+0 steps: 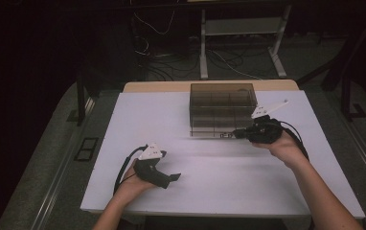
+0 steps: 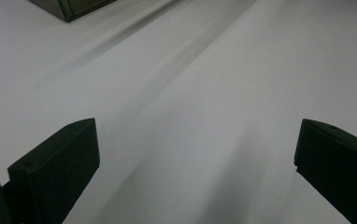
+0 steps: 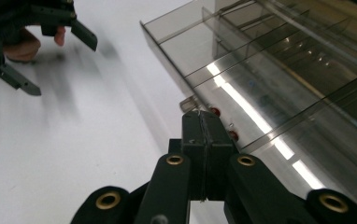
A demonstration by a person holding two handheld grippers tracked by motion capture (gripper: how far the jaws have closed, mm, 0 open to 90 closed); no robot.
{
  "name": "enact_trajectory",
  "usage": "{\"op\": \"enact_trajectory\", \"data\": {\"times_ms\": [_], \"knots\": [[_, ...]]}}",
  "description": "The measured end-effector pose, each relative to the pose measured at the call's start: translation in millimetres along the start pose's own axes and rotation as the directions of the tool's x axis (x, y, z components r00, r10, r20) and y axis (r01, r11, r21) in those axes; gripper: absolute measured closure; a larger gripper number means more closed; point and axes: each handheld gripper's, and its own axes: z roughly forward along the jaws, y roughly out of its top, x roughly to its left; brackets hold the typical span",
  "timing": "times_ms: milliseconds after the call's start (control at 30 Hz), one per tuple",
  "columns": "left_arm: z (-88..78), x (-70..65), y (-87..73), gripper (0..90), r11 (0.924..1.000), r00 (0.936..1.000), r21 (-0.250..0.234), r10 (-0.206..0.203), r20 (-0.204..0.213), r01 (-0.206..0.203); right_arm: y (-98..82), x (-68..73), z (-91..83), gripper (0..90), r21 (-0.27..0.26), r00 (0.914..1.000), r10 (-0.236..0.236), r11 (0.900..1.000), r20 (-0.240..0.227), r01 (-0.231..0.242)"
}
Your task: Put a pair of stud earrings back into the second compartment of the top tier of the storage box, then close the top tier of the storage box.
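**Right jaws pressed together at the front of the smoky box, left jaws wide over bare table**

The right gripper (image 1: 238,133) lies low and level, its tips at the lower front edge of the smoky clear box (image 1: 223,109), near the box's right front corner as the high view shows it. In the right gripper view its 2 black jaws stand face to face with no gap between them (whether a thin tab or the like is nipped between the pads cannot be told). Just ahead of the tips sits a small clear latch (image 3: 189,102) on the box's front wall, and right beside the tips 2 small red dots (image 3: 224,123) show through the plastic. Past the tips the box's inner dividers run off in rows.

The left gripper (image 1: 175,177) rests well apart from the box, held in the left hand (image 1: 134,184) on the white table (image 1: 171,120). Its 2 jaws stand wide apart, with nothing but bare white surface between them; one corner of the box (image 2: 69,7) lies far ahead of them, up and to the left
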Motion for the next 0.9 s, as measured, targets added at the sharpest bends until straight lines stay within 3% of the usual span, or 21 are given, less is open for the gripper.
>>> {"op": "enact_trajectory", "data": {"times_ms": [433, 900], "knots": [[-0.2, -0.3, 0.0, 0.0, 1.0000, 1.0000, 0.000, -0.002, 0.003, 0.002, -7.2, -0.7, 12.8, 88.3, 0.045, 0.9999, 0.001, 0.999, 0.016, -0.002], [0.6, -0.6, 0.0, 0.0, 1.0000, 1.0000, 0.002, -0.001, 0.004, 0.001, -12.4, -3.2, 19.9, 88.9, 0.031, 0.9985, 0.008, 0.999, 0.054, -0.010]]}}
